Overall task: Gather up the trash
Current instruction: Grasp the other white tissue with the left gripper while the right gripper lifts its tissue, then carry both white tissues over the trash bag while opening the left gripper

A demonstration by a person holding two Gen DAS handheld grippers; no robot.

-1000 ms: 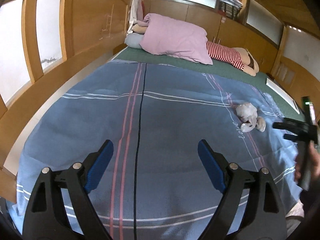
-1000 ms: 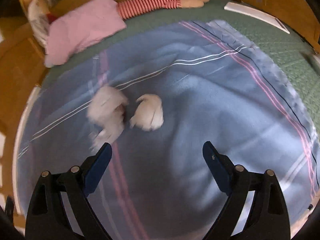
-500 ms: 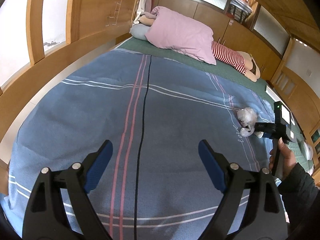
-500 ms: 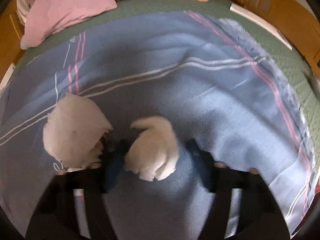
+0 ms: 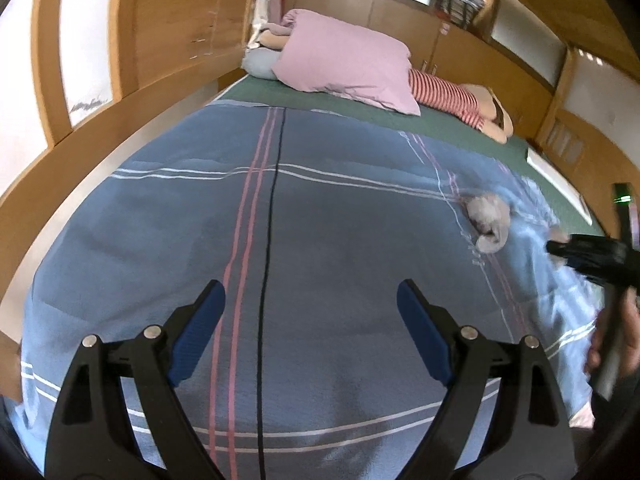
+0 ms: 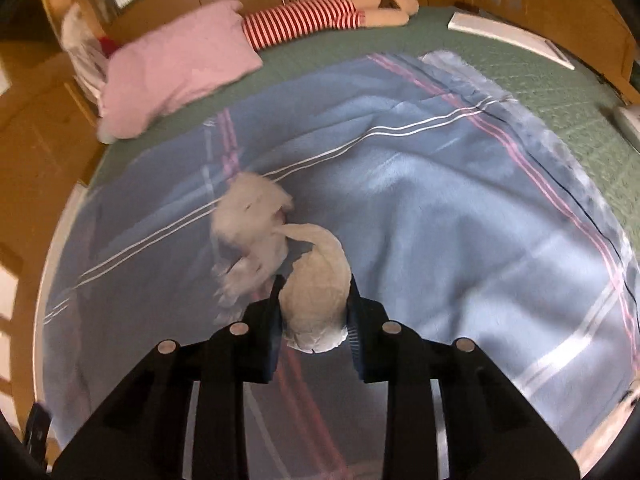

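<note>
In the right wrist view my right gripper is shut on a crumpled white paper wad and holds it just above the blue plaid blanket. A second, fluffier white wad lies on the blanket just left of it. In the left wrist view my left gripper is open and empty over the blanket. The lying wad shows at the right, with the right gripper beside it.
A pink pillow and a striped doll lie at the bed's head on the green sheet. Wooden panelling runs along the left side. A white flat object lies at the far right.
My right gripper closed on the nearer paper wad and lifted it off the blanket, pulling back. The left gripper stayed open, shifting only slightly.
</note>
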